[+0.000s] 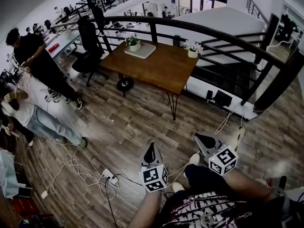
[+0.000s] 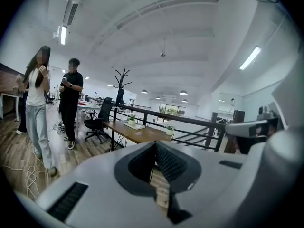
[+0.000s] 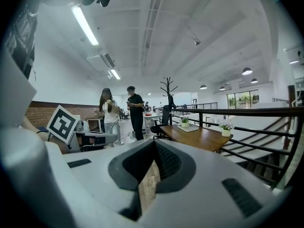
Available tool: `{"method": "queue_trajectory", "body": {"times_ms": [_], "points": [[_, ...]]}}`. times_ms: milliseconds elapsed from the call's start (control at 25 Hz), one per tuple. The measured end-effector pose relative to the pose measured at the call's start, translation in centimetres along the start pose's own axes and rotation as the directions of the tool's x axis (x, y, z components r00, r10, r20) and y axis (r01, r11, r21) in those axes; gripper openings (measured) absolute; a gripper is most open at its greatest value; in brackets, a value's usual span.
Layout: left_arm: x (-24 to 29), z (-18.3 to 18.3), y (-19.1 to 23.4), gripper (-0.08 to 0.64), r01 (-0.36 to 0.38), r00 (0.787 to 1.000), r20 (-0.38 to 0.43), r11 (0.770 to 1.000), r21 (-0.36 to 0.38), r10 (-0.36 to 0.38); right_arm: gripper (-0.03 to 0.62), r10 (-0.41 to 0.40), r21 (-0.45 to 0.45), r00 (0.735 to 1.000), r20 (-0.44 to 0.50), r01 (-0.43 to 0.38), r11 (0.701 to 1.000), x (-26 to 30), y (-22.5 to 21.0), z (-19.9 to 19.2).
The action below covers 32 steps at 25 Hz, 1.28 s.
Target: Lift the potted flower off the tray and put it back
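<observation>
- Head view: a wooden table [image 1: 156,68] stands in the upper middle of the frame, against a dark curved railing [image 1: 209,32].
- The potted flower [image 1: 134,43] sits upright on the pale tray [image 1: 142,52] near the table's upper left corner.
- A second potted flower [image 1: 192,49] stands at the table's upper right edge, well apart from the tray.
- The left gripper [image 1: 151,148] and the right gripper [image 1: 202,138] hang in the lower middle of the frame over the plank floor, side by side and well short of the table.
- Left gripper view: the jaws are pressed together with nothing between them, and the table lies far ahead.
- Right gripper view: the jaw tips seem to meet as well. Only a sliver of floor shows below them, and nothing is pinched.
- Two people [image 1: 35,61] stand at the left of the frame near a black office chair [image 1: 89,44].
</observation>
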<state>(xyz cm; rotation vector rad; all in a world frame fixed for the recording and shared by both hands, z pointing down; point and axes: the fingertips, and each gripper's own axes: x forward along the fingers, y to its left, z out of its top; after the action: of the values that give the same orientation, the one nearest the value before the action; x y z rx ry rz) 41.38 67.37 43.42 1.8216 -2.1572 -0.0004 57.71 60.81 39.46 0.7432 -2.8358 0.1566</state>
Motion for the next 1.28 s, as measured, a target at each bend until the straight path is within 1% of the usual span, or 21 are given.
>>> {"method": "queue_trajectory", "body": {"times_ms": [160, 280, 400, 640, 800, 960, 1120, 1200, 1280], "points": [[1.2, 0.8, 1.6, 0.008, 0.002, 1.0, 0.008, 1.0, -0.001, -0.002, -0.003, -0.007, 0.014, 1.0, 0.011, 0.007, 1.0, 2.0, -0.9, 0.7], [2.7, 1.4, 3.2, 0.008, 0.018, 1.0, 0.001, 1.0, 0.009, -0.018, -0.003, 0.007, 0.007, 1.0, 0.023, -0.008, 1.0, 4.6, -1.1, 1.2], [4.1, 1.4, 4.6, 0.008, 0.015, 1.0, -0.016, 1.0, 0.012, -0.015, -0.003, 0.022, 0.022, 1.0, 0.019, -0.022, 1.0, 7.1, -1.5, 0.9], [8.4, 2.0, 7.5, 0.008, -0.023, 0.999, -0.033, 1.0, 0.004, 0.024, -0.003, 0.056, 0.034, 0.998, 0.015, -0.056, 0.998, 12.7, -3.8, 0.9], [13.7, 3.1, 9.4, 0.008, -0.03, 0.999, -0.042, 1.0, 0.005, 0.031, -0.003, 0.066, 0.04, 0.998, 0.013, -0.066, 0.997, 17.6, -6.8, 1.8], [20.4, 5.7, 11.3, 0.008, -0.045, 0.998, -0.034, 0.999, 0.017, 0.045, -0.003, 0.097, 0.032, 0.995, 0.011, -0.098, 0.995, 23.4, -10.5, 3.4], [26.4, 8.2, 13.6, 0.008, -0.082, 0.996, -0.027, 0.996, 0.025, 0.082, -0.003, 0.122, 0.049, 0.993, 0.0, -0.122, 0.991, 28.6, -14.7, 4.2], [28.8, 9.4, 14.8, 0.008, -0.104, 0.994, -0.023, 0.994, 0.035, 0.105, -0.003, 0.126, 0.052, 0.992, -0.001, -0.126, 0.991, 30.7, -16.8, 4.8], [30.9, 10.1, 15.9, 0.008, -0.127, 0.991, -0.025, 0.991, 0.029, 0.128, -0.003, 0.129, 0.059, 0.992, -0.001, -0.128, 0.99, 32.6, -18.6, 5.3]]}}
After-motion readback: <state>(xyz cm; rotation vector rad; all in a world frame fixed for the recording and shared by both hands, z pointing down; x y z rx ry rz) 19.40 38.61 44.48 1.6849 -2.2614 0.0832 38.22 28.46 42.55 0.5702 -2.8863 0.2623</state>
